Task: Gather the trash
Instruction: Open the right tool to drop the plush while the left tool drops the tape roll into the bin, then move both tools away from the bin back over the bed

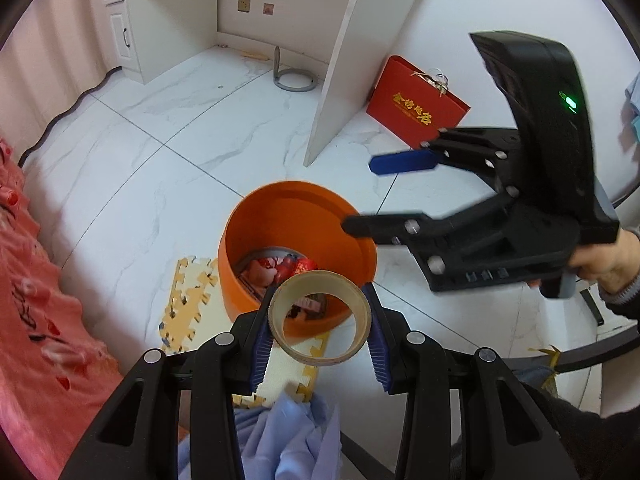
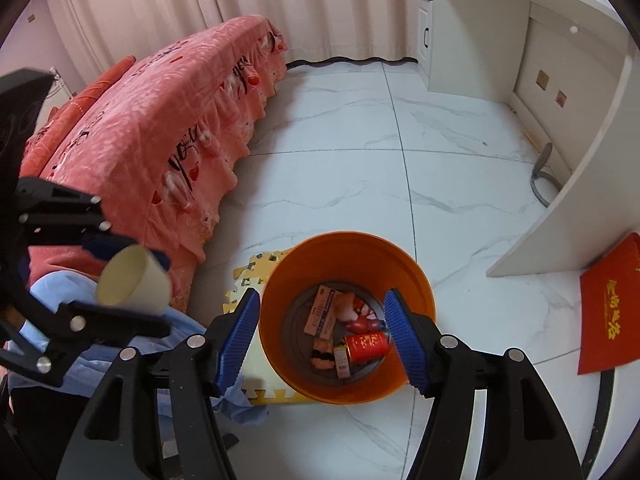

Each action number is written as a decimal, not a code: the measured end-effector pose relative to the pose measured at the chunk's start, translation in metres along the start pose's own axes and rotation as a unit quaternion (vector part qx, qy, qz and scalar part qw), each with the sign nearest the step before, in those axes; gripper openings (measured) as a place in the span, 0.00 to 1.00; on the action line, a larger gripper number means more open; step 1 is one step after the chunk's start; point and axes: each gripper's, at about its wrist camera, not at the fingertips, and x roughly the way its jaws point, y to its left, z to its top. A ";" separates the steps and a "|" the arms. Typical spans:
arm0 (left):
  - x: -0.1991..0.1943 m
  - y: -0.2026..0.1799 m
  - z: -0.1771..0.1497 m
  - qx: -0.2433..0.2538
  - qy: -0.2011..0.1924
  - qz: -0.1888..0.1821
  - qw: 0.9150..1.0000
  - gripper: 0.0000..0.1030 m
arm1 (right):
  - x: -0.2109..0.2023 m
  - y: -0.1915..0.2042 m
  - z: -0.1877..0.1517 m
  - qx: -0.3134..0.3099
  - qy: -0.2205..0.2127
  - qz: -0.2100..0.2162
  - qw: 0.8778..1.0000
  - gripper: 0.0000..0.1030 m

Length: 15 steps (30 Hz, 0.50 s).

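1. We see the left tongs clamped on an empty tape core; their blue pads press its two sides, and its open end faces the left camera.
2. The core hangs in the air above the near rim of the orange bin; in the right view the core sits left of the bin and apart from it, between the left tongs' fingers.
3. Our right tongs stand wide with nothing between the pads; they point down at the bin's mouth, one pad outside the left rim, the other over the right inner wall.
4. The bin holds a red can, a flat box and other wrappers; it rests partly on a foam mat on the tile floor.
5. Blue cloth lies under the left tongs; a pink bedcover lies to the left.
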 end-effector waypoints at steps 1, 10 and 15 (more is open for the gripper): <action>0.001 0.001 0.003 -0.001 0.000 0.002 1.000 0.46 | 0.000 -0.002 -0.001 0.002 0.000 -0.002 1.000 0.63; -0.001 0.009 -0.003 -0.016 -0.006 0.008 1.000 0.58 | 0.004 0.003 -0.004 -0.002 0.009 0.001 1.000 0.63; -0.002 0.014 -0.009 -0.027 0.001 0.013 1.000 0.59 | 0.002 0.013 -0.001 -0.012 0.007 0.011 1.000 0.63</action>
